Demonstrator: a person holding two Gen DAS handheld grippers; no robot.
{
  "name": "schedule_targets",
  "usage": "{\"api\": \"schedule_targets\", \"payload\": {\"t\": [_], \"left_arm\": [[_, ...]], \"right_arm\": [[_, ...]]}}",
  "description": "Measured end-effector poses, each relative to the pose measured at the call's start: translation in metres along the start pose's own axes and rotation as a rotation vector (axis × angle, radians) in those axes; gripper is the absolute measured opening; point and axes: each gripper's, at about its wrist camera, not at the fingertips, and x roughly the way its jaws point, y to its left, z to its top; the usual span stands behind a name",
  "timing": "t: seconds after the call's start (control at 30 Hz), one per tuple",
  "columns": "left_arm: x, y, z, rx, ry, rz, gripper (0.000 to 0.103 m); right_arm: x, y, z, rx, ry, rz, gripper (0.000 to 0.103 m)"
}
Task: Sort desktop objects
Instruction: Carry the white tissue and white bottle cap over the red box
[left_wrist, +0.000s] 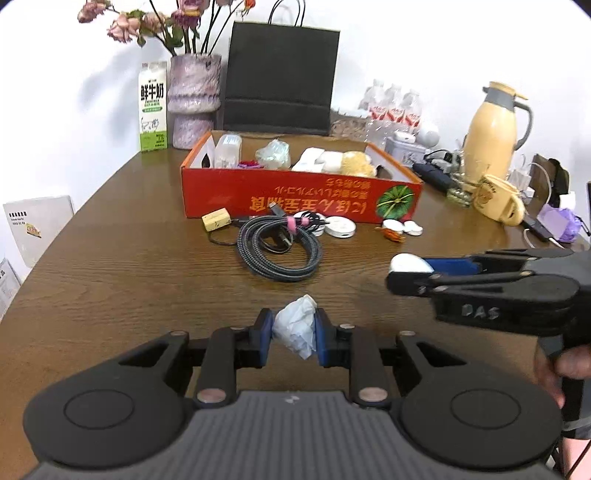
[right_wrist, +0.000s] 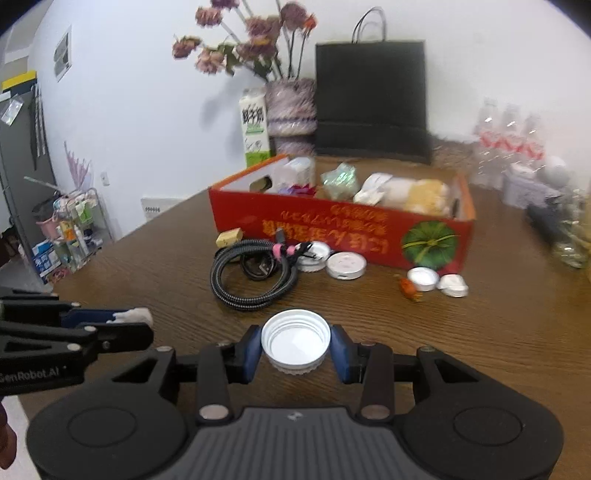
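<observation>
Left claw: the left gripper (left_wrist: 293, 334) is clenched on a crumpled tissue wad (left_wrist: 295, 330), pinched from both sides by the blue pads so the soft paper cannot slip free.
Right claw: the right gripper (right_wrist: 295, 347) grasps a white screw cap (right_wrist: 295, 341) across its rim, hollow side up, which keeps the round edge seated between the pads.
Between claws: they sit side by side, well apart, each above the wooden table (left_wrist: 110, 266).
Just ahead: a coiled braided cable (left_wrist: 279, 245) with a pink tie lies beyond both claws, unsorted.
Further ahead: small round tins (right_wrist: 345, 266) sit close against the box front.
Farthest: the red cardboard box (left_wrist: 295, 195), open-topped and part filled, is probably where both held items go.
</observation>
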Motion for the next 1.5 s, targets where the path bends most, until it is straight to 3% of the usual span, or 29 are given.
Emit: {"api": "schedule_targets", "payload": {"t": [0.4, 0.8, 1.23, 1.4, 1.5], "left_arm": [[-0.086, -0.024, -0.012, 0.033, -0.133, -0.027, 0.024], [-0.118, -0.032, -0.034, 0.048, -0.154, -0.040, 0.024], [-0.090, -0.022, -0.025, 0.048, -0.111, -0.039, 0.024], [-0.065, -0.012, 0.020, 0.095, -0.164, -0.060, 0.024], [-0.031, -0.001, 0.065, 0.100, -0.148, -0.134, 0.024]], "right_arm": [[-0.110, 0.019, -0.026, -0.015, -0.119, -0.017, 0.039], [-0.145, 0.033, -0.054, -0.003, -0.119, 0.000, 0.039], [-0.122, 0.026, -0.043, -0.007, -0.101, -0.020, 0.039], [-0.098, 0.001, 0.000, 0.007, -0.138, -0.021, 0.039], [-0.068, -0.019, 0.041, 0.016, -0.144, -0.025, 0.039]]}}
